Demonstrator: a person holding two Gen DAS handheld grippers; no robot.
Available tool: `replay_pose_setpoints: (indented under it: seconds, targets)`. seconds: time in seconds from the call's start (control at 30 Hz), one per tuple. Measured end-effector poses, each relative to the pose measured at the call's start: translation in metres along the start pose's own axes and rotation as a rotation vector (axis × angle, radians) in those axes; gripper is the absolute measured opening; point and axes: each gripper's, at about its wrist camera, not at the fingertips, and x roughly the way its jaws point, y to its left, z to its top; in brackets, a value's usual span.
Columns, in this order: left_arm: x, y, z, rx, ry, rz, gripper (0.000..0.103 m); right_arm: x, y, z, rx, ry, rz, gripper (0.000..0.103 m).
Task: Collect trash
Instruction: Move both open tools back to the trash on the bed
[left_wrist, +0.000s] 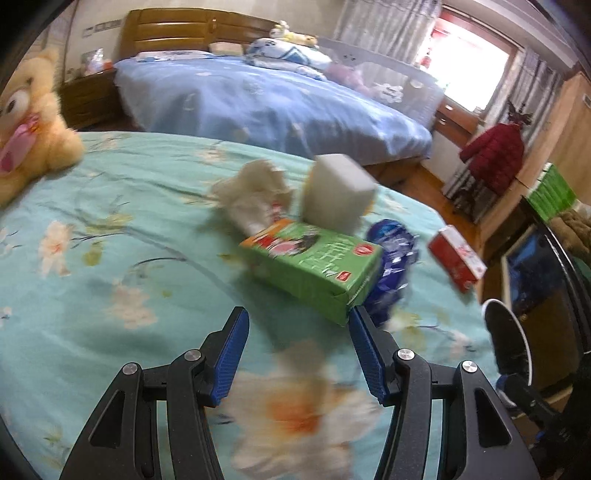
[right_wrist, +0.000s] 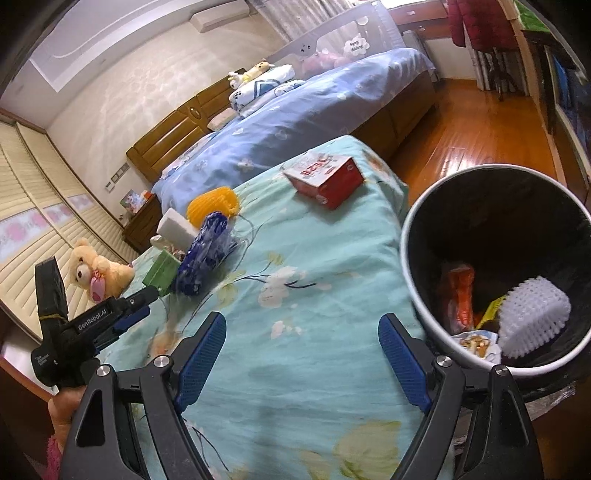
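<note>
Left gripper (left_wrist: 297, 325) unclenched and empty over teal floral bedspread (left_wrist: 110, 266); right gripper (right_wrist: 301, 332) likewise wide, empty. Green carton (left_wrist: 314, 266) lies flat just ahead, long axis running from far left to near right. Bin (right_wrist: 406, 258) beside bed; wooden floor (right_wrist: 480, 140).

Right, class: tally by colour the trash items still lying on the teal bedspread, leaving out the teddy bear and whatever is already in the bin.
Green: 1 (carton)
White: 2 (block, crumpled paper)
Blue: 1 (wrapper)
Red: 1 (box)
Yellow: 1 (foam net)
Total: 6
</note>
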Motion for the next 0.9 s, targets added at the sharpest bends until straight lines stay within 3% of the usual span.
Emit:
replay_pose_setpoints:
  seconds: [0.17, 0.27, 0.33, 0.43, 0.53, 0.7, 0.8, 0.83, 0.9]
  targets:
    - [-0.005, 0.023, -0.01, -0.013, 0.013, 0.053, 0.056, 0.011, 0.013, -0.001, -0.016, 0.017, 0.02, 0.086]
    - [-0.008, 0.027, -0.012, -0.013, 0.021, 0.047, 0.056, 0.018, 0.02, -0.001, -0.021, 0.026, 0.029, 0.086]
    - [-0.01, 0.023, -0.013, -0.003, 0.025, 0.023, 0.057, 0.021, 0.024, -0.002, -0.024, 0.028, 0.035, 0.086]
    - [-0.009, 0.007, -0.009, 0.03, 0.015, -0.007, 0.067, 0.025, 0.028, -0.001, -0.028, 0.03, 0.038, 0.086]
    - [-0.003, -0.008, -0.003, 0.064, 0.009, -0.019, 0.067, 0.026, 0.029, 0.0, -0.027, 0.027, 0.034, 0.086]
    - [0.022, -0.022, 0.007, 0.121, 0.03, 0.026, 0.067, 0.026, 0.024, 0.004, -0.01, 0.02, 0.025, 0.086]
    - [0.032, -0.023, 0.009, 0.154, 0.039, 0.055, 0.06, 0.027, 0.025, 0.006, -0.004, 0.017, 0.023, 0.086]
    - [0.032, -0.022, 0.009, 0.163, 0.041, 0.05, 0.051, 0.028, 0.027, 0.006, -0.006, 0.016, 0.023, 0.086]
    - [0.032, -0.019, 0.008, 0.169, 0.033, 0.037, 0.051, 0.03, 0.033, 0.007, -0.018, 0.013, 0.02, 0.086]
